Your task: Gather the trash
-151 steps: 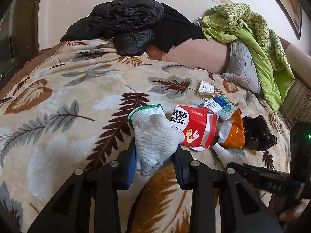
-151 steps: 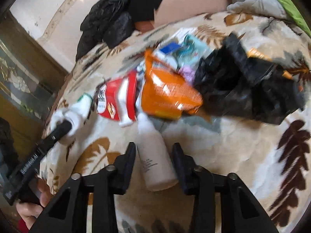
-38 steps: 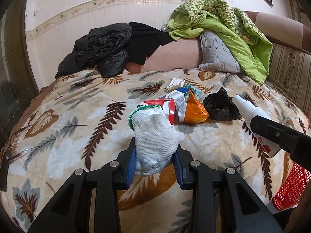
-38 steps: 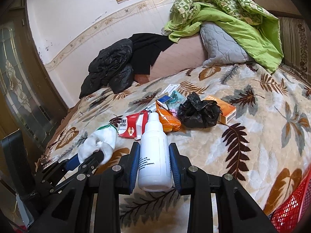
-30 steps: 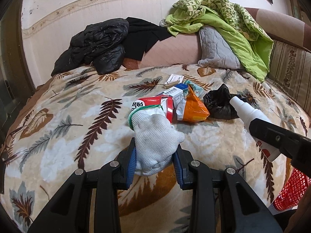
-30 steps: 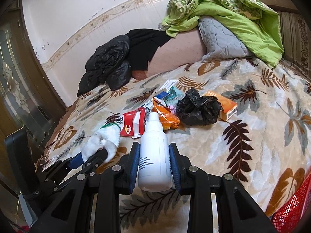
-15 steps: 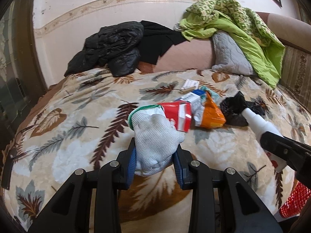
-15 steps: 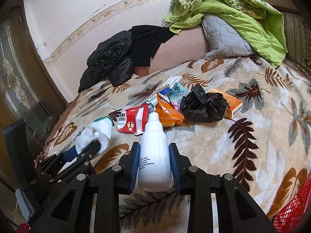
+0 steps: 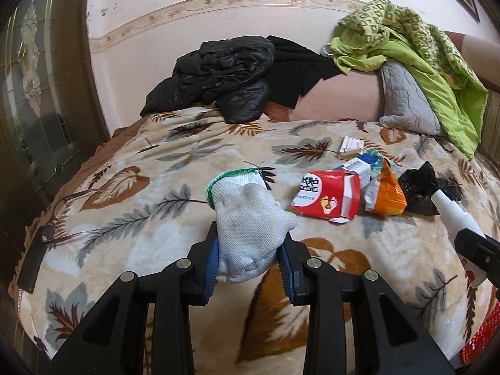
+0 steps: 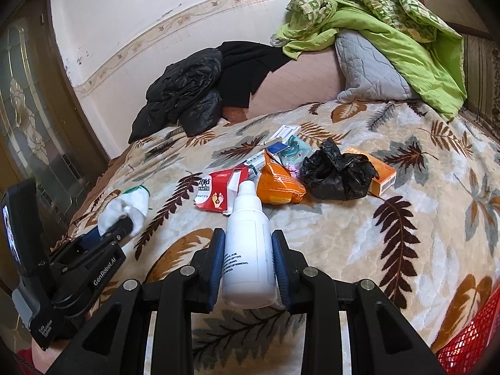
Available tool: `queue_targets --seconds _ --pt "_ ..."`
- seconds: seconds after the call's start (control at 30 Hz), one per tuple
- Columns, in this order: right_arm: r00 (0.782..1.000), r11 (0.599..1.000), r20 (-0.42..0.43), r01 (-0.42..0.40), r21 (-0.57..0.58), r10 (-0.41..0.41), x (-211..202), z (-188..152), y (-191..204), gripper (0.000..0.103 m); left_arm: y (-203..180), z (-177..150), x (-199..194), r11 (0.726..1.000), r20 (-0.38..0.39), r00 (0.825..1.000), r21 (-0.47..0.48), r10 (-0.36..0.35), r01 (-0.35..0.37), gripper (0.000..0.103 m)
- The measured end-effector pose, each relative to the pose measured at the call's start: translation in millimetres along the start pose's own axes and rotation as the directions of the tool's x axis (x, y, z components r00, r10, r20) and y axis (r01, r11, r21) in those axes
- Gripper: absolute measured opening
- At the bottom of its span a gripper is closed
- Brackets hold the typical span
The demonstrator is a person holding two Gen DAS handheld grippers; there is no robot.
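the red carton, lying on the bed just left of the orange pouch, carries white chinese characters, the latin word "yantie" and a pair of small footprints. the left hand-held gripper, left of that carton, reads "genrobot.ai" on its black body. the white bottle has lines of fine print too small to read.

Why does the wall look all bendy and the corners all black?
Left wrist view: a fisheye lens curves the wall border and leaves black corners; the glove in the left claw looks sharp. Right wrist view: the same bend and black rim; the bottle in the right claw is sharp, evenly lit, with no glare.
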State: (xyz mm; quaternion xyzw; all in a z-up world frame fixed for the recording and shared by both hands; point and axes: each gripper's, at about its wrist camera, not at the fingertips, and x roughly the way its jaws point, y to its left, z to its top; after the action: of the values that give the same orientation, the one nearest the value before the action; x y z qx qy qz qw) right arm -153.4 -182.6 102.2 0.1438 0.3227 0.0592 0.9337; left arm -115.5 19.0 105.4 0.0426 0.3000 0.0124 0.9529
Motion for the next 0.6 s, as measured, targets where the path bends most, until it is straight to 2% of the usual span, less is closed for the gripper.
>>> queue_targets --seconds 0.6 --pt "1.0 1.0 -0.018 -0.018 -0.023 0.017 11.2 -3.9 17.6 0.033 26.0 -1.9 -1.3 0.999 0.002 0.999 -0.025 0.044 -0.044 0.033"
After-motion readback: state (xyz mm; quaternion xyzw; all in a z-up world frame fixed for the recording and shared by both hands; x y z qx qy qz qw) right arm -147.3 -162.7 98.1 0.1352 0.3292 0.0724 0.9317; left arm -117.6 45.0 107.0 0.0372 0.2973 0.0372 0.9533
